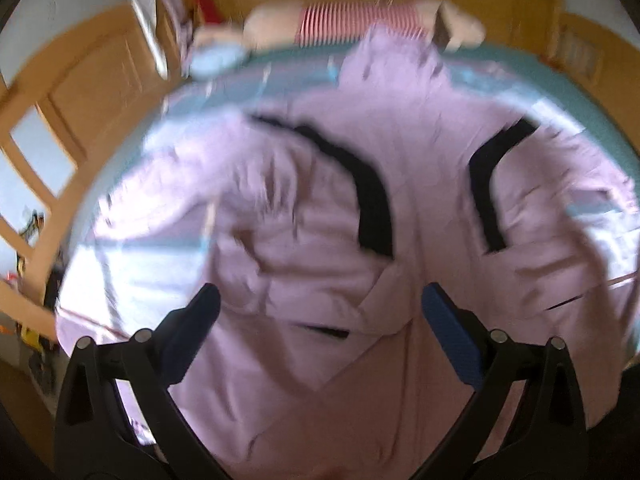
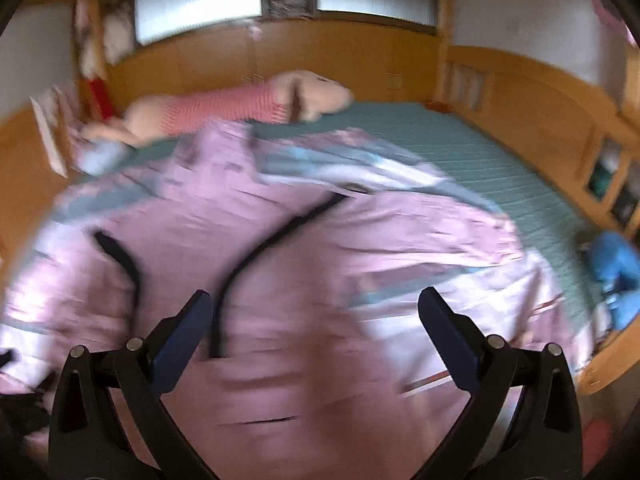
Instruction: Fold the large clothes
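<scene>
Lilac fabric fills most of both views: a large pale purple garment (image 1: 320, 208) with two curved black bands (image 1: 372, 200) lies spread and wrinkled on a bed with a teal cover (image 2: 460, 148). Both pictures are blurred, so the fine detail of the cloth is hard to read, and I cannot tell which part of the garment each band belongs to.

The left gripper (image 1: 320, 312) is above the near part of the garment, its jaws wide apart and nothing between them. The right gripper (image 2: 314, 316) is also over the purple garment (image 2: 280, 240), jaws spread wide and holding nothing; one black band (image 2: 256, 256) runs close to its left finger.

At the far side of the bed lies a plush toy with a red-and-white striped body (image 1: 360, 24), also seen from the right wrist (image 2: 240, 100). A wooden headboard (image 2: 328, 60) stands behind it, under frosted windows (image 2: 196, 0). A blue object (image 2: 616, 268) rests near the right edge of the bed; a wooden door (image 1: 88, 92) shows at the left.
</scene>
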### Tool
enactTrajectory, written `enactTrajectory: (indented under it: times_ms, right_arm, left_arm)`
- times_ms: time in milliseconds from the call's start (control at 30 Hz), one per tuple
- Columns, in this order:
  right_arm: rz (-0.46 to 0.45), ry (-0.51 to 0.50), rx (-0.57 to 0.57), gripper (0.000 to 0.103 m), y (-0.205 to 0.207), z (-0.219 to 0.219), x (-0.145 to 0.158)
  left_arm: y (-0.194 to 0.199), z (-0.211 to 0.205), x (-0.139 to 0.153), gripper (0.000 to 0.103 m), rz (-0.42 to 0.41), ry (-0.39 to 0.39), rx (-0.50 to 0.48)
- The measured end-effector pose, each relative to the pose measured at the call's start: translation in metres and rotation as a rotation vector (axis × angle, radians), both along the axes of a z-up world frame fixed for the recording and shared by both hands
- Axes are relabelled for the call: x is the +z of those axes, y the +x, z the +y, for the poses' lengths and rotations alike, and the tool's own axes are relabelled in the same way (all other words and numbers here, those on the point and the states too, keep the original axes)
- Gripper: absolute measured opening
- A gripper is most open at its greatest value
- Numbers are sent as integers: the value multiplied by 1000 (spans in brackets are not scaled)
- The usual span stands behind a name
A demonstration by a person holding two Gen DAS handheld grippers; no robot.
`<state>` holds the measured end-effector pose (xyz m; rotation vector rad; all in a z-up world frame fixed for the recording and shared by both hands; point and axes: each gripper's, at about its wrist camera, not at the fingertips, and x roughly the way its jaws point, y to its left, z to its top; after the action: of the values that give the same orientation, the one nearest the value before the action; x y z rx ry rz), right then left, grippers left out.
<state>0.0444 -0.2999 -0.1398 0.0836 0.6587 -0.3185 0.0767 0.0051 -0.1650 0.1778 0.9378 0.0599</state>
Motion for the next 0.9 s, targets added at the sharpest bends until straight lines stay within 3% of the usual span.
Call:
enactTrajectory:
  times_ms: [33,67,167,300,333,467,533,600,633,667,700,833,900]
  right_arm:
    - [-5,-22,-1,102,1,-5,-12]
    - [-12,-49,0,102,3,-11,-26]
    - [16,-14,-9,102,15,-36,-55]
    - [105,84,-76,102,39,-84,-77]
    - [115,88,-89,102,44,-90,-78]
    - [114,101,-127,102,68,-131,-78]
    - [134,192,-129,102,82,-155,-86]
    - [159,333,-169,102,92,-185,-103]
    - [175,412,-187,102,96,-198,-112]
    - [193,489,-206,102,100,-212,-122]
    - [214,589,-247,102,101,-229,-137]
    - [196,837,-326,102,84,-247,-159]
    - [200,860,-321,102,84,-240,-160]
  left_arm:
    - [7,-1,-6,85,17,-49,-16]
    - [12,-2,-9,82,17,-104,-36]
    - [16,-6,-15,82,-59,-171,-78]
    - [15,-17,-34,79,-59,-112,-93]
    - [5,-17,-41,75,20,-105,-97]
    - [9,-23,-60,49,92,-67,-94]
    - [18,-24,-65,48,98,-50,-80]
    - [37,-28,-60,52,116,-25,-77]
    - [47,-28,-52,67,118,-20,-73]
    - [55,-26,-40,89,118,-32,-63]
    - [62,-25,-24,99,91,-55,-58]
    - [73,-22,11,101,-32,-26,-107]
    - [76,1,8,101,-97,-19,-60]
